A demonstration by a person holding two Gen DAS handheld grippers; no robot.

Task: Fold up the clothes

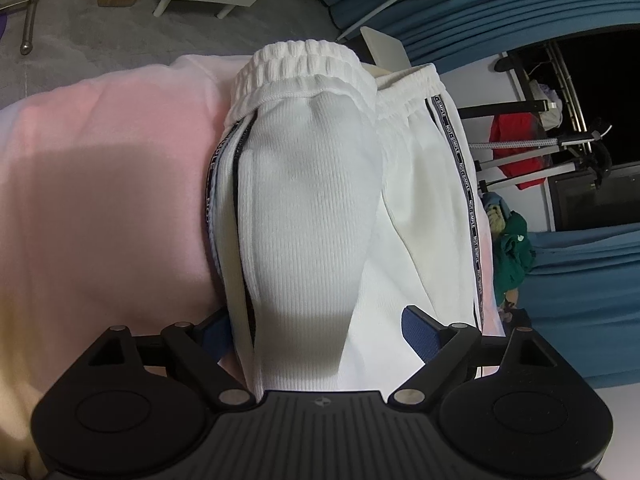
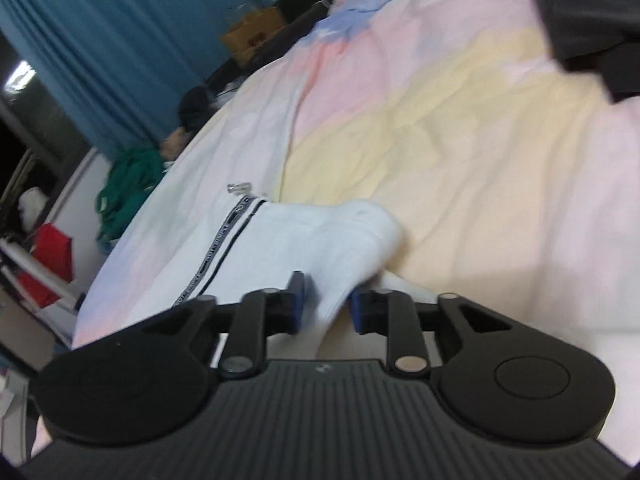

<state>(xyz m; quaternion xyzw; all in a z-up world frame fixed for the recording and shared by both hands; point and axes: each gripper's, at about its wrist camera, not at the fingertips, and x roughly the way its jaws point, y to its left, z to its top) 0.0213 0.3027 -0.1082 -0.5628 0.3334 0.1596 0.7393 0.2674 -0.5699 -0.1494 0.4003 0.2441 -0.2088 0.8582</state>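
Observation:
White ribbed trousers [image 1: 312, 184] with a black lettered side stripe and an elastic waistband lie on the pink and yellow bedsheet [image 1: 100, 200]. In the left wrist view a raised fold of them runs between the blue pads [image 1: 420, 332] of my left gripper [image 1: 320, 332], whose jaws stand wide and do not press on the cloth. The right wrist view is blurred. There a bunched end of the trousers [image 2: 320, 240] reaches between the pads of my right gripper [image 2: 328, 308], which stands partly open with a gap beside the cloth.
Blue curtains [image 2: 100, 40] hang beyond the bed. A green garment [image 2: 128, 196] and a red item [image 2: 52, 256] lie by the bed's edge. A cardboard box [image 2: 252, 32] sits further back, and a dark shape [image 2: 592, 20] fills the upper right.

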